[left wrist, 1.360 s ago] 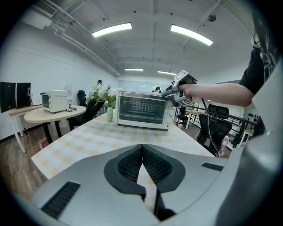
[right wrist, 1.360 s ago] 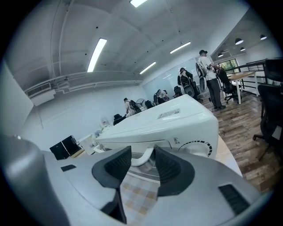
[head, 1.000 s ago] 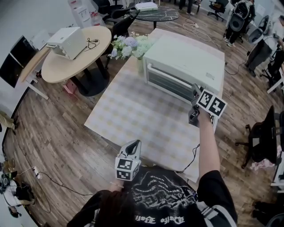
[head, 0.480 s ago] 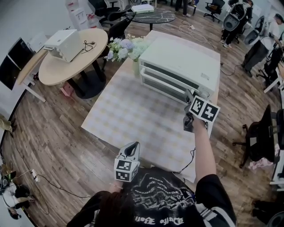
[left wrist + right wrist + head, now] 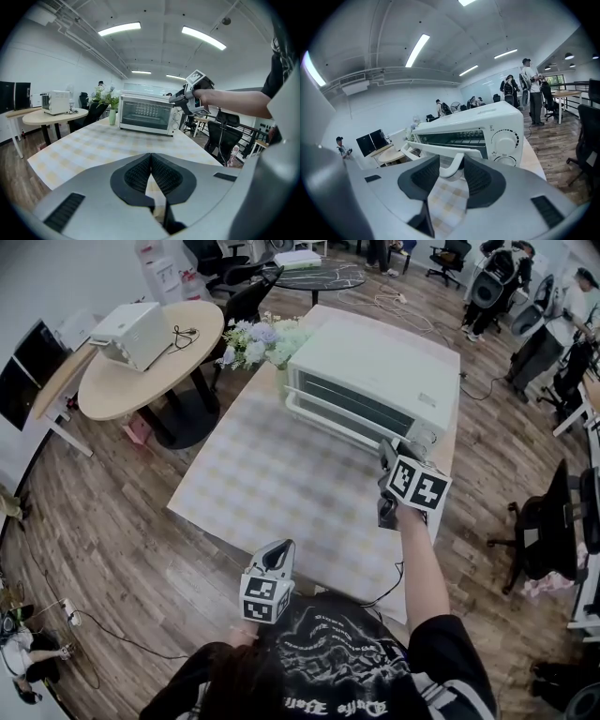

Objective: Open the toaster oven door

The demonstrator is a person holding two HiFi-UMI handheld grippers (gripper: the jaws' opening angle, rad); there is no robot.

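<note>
Looking down in the head view, the oven (image 5: 375, 357) sits at the far side of the table (image 5: 262, 493). Its door (image 5: 337, 418) is tipped open a little at the top. The right claw (image 5: 385, 448) is at the door's right end. The left claw (image 5: 280, 551) is close to the person, well away from the oven.

In the left gripper view, the left claw (image 5: 151, 157) has its jaws pressed together with nothing in them. The oven (image 5: 145, 112) is far across the table.

In the right gripper view, the right claw (image 5: 452, 164) holds the handle (image 5: 451, 169) between its two pads, near the handle's right end. The door (image 5: 445, 147) leans out toward the claw. The knobs (image 5: 505, 139) are just to the right.

What could go wrong? The hold is at one end of the handle, so I think the handle could slip out if the pull does not follow the door's swing down. Then the door might flip back up. A hard pull could also drag the oven along the table, because the left claw is not holding it.
</note>
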